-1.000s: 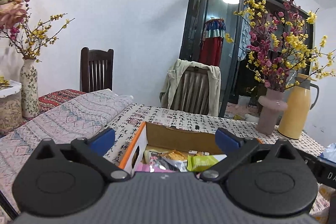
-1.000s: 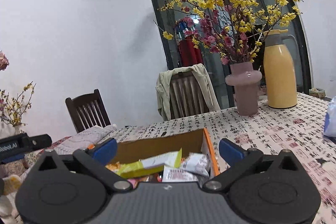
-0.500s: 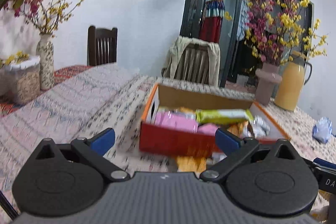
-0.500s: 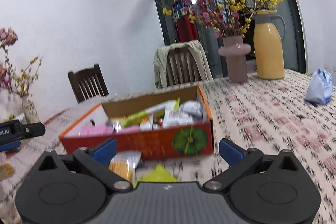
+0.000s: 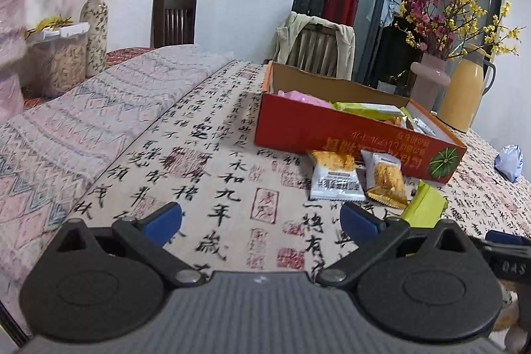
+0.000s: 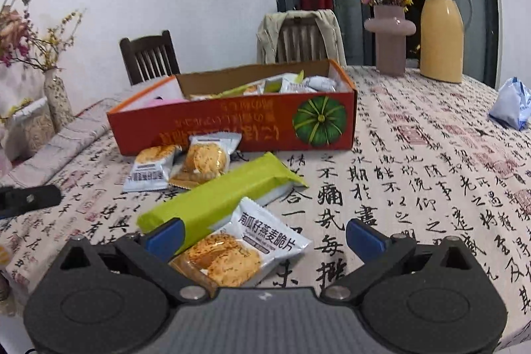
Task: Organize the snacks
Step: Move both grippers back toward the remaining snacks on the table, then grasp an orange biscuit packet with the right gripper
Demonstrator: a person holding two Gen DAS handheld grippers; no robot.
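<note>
- The right gripper point(image 6: 264, 233) hovers low over the table, its blue-tipped jaws spread wide and holding nothing; a white oat-crisp packet point(image 6: 242, 246) lies on the cloth between them.
- Touching that packet, a long lime-green snack bar point(image 6: 219, 193) lies slantwise, one end tucked behind the gripper's left fingertip.
- Beyond the bar, two more small biscuit packets point(image 6: 151, 168) sit side by side against the front wall of an orange cardboard box point(image 6: 232, 125) printed with a green pumpkin and already filled with wrapped snacks.
- The left gripper point(image 5: 260, 219) also has its jaws wide apart and empty, over a bare stretch of calligraphy-print tablecloth point(image 5: 215, 161), well short of the box.
- From that side, the same two packets and the green bar lie to the right, by the box's near wall.
- Behind the box stand a pink vase of blossom branches point(image 6: 390, 35) and a yellow thermos jug point(image 6: 441, 30); a blue-and-white bag point(image 6: 511, 105) rests near the table's right edge.
</note>
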